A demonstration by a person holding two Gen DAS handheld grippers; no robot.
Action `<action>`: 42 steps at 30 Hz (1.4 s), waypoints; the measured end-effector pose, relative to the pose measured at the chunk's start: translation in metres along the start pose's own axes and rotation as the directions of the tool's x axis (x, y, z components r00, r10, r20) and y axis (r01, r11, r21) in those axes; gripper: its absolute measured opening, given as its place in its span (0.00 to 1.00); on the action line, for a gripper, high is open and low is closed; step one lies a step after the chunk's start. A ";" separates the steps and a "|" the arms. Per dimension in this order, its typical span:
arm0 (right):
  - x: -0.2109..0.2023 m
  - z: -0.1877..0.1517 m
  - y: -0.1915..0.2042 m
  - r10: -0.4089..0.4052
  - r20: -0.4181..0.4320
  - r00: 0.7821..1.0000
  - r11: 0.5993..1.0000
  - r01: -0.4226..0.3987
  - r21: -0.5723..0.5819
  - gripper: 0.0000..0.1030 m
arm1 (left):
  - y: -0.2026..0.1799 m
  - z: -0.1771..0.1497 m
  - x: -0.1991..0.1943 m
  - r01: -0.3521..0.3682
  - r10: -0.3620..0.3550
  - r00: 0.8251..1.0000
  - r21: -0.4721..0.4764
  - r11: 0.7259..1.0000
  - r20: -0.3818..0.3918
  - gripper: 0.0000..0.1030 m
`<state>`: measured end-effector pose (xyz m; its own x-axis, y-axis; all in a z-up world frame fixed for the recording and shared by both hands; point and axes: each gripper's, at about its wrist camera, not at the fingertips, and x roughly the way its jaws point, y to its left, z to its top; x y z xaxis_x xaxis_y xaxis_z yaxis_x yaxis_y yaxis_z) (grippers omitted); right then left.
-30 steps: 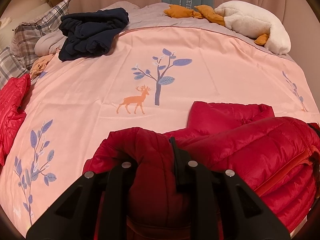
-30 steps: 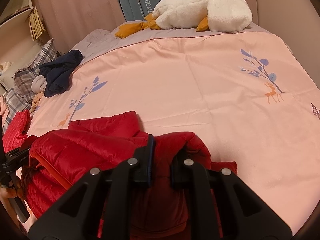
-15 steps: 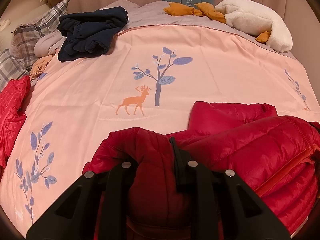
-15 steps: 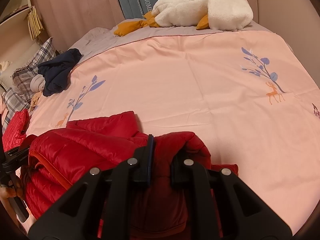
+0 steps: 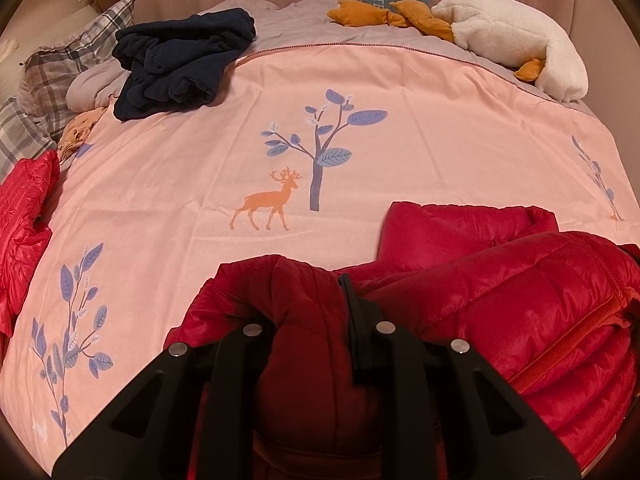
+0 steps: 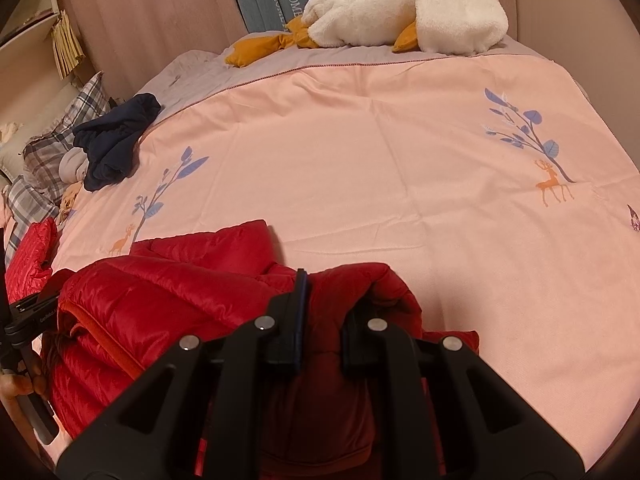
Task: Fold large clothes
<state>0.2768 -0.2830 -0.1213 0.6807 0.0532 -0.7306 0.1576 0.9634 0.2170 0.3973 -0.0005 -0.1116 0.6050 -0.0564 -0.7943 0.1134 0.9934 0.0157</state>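
Note:
A red puffer jacket (image 5: pixel 500 292) lies bunched at the near edge of the pink bedspread (image 5: pixel 240 160). My left gripper (image 5: pixel 308 320) is shut on a thick fold of it, the padded fabric bulging up between the black fingers. In the right wrist view the same red jacket (image 6: pixel 168 300) spreads to the left, and my right gripper (image 6: pixel 324 316) is shut on another fold of it. The left hand and its gripper handle (image 6: pixel 24 320) show at the far left edge of that view.
A dark navy garment (image 5: pixel 180 60) lies heaped at the back left beside plaid pillows (image 5: pixel 52 72). A second red quilted item (image 5: pixel 20 220) sits at the left edge. A white plush goose (image 5: pixel 516 40) with orange feet lies along the headboard.

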 end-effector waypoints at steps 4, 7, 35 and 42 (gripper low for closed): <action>0.001 0.000 0.000 -0.001 -0.002 1.000 1.000 0.001 0.000 0.12 | 0.000 0.000 0.000 0.000 0.000 1.000 0.001 1.000 -0.001 0.23; 0.001 0.000 0.000 0.000 -0.002 1.000 1.000 0.000 0.000 0.12 | 0.000 0.001 0.001 -0.001 0.001 1.000 0.001 1.000 -0.002 0.23; 0.005 -0.002 -0.002 -0.001 -0.019 1.000 1.000 0.001 0.001 0.13 | 0.000 0.003 0.005 -0.014 0.014 1.000 0.001 1.000 -0.017 0.23; 0.005 0.000 -0.003 0.006 -0.033 0.999 1.000 -0.006 0.014 0.14 | -0.002 0.004 0.005 -0.023 0.023 0.999 0.004 1.000 -0.026 0.23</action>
<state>0.2799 -0.2852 -0.1258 0.6581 0.0675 -0.7499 0.1636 0.9593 0.2300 0.4030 -0.0033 -0.1129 0.5865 -0.0311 -0.8093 0.1025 0.9941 0.0360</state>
